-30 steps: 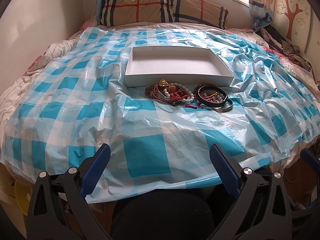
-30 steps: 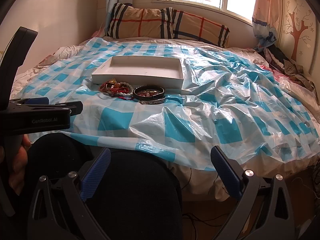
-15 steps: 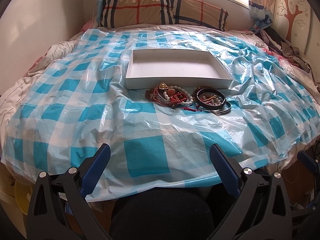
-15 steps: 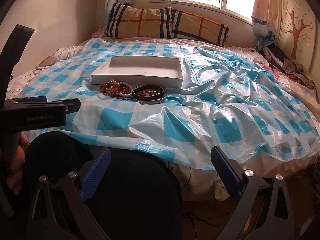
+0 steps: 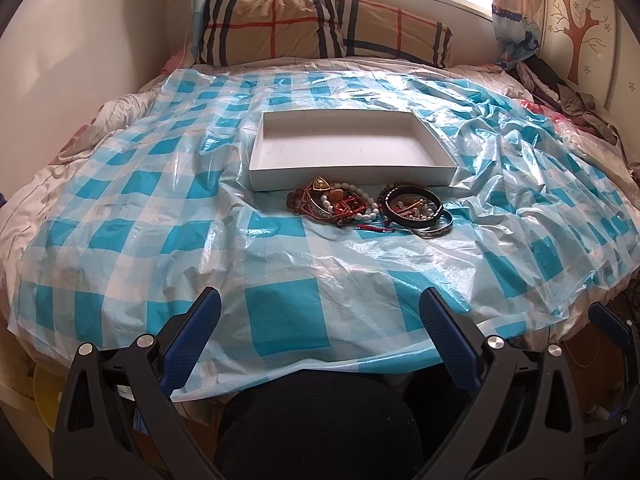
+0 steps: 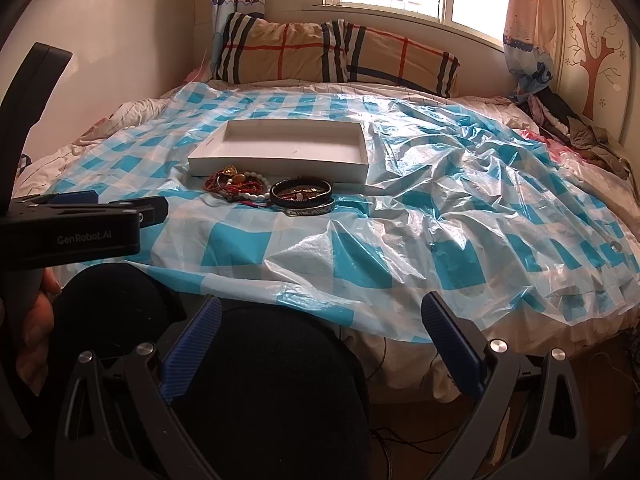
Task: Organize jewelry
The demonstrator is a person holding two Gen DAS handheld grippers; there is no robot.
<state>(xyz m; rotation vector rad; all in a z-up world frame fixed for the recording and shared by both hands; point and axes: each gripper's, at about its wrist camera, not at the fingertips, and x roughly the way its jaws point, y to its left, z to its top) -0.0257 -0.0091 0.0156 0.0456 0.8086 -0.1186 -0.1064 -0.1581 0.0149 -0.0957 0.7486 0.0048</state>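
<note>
Left gripper (image 5: pixel 320 312) gapes wide, jewelry pile (image 5: pixel 368 206) beside white tray (image 5: pixel 352 180).

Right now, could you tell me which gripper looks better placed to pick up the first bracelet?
Probably the left gripper: the jewelry pile lies almost straight ahead of its open fingers, whereas it sits off to the left of the right gripper.

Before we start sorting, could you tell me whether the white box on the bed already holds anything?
Empty: the white box shows only its bare floor, and the jewelry lies heaped on the checked sheet in front of it.
</note>
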